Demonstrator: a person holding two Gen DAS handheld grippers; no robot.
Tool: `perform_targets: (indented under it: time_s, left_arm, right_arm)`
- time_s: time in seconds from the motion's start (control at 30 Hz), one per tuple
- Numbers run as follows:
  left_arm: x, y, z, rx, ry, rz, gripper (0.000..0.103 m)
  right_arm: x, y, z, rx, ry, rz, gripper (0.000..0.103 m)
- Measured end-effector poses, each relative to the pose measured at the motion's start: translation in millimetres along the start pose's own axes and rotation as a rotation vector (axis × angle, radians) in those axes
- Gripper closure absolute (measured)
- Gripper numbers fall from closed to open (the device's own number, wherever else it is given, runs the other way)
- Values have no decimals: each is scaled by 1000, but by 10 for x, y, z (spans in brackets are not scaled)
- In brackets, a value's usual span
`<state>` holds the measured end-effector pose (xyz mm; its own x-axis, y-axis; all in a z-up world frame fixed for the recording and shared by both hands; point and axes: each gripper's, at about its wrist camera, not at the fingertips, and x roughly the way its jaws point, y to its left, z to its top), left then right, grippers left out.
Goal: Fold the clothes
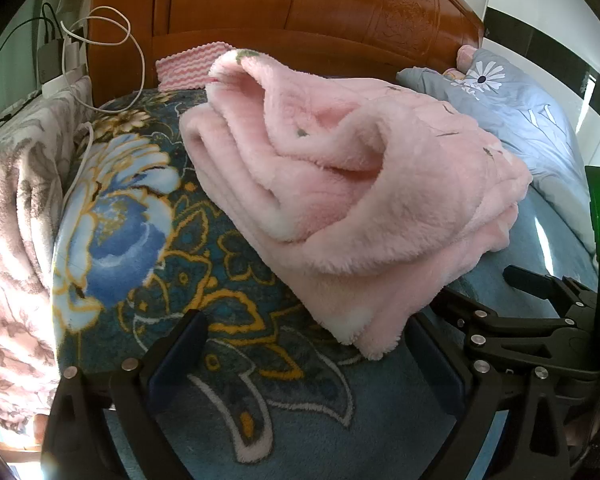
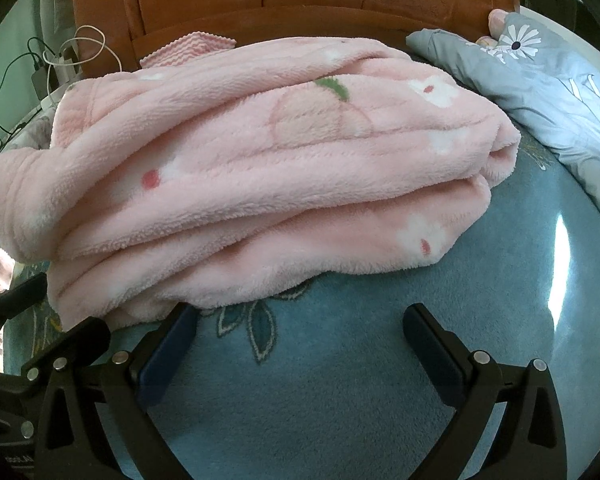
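Note:
A folded pink fleece garment (image 1: 340, 184) with white flowers lies in a thick stack on the blue floral blanket (image 1: 148, 240). My left gripper (image 1: 304, 328) is open just below the garment's near corner; that corner hangs between the fingers (image 1: 188, 344), and the pads do not press on it. The right wrist view shows the garment (image 2: 260, 160) from its long side. My right gripper (image 2: 299, 314) is open over bare blanket (image 2: 340, 380), its left fingertip at the garment's lower edge. Each gripper also shows at the edge of the other's view.
A wooden headboard (image 1: 300, 4) stands behind the bed. A grey daisy-print quilt (image 1: 516, 104) lies at the right, a pink-and-white striped cloth (image 1: 188, 64) at the back, a grey-patterned blanket (image 1: 16, 220) at the left. White cables (image 1: 100, 40) and chargers hang at the far left.

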<state>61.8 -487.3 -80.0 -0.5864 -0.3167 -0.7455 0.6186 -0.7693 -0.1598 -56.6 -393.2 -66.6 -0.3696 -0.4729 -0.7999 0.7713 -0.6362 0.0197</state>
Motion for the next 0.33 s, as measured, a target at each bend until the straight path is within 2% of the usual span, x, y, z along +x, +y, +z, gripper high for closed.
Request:
perform_targets:
  time_s: [0.33]
  left_arm:
    - [-24,-2,-32,-2,0,1,2]
  right_arm:
    - [-60,-99,-70,0,-1,-1,0]
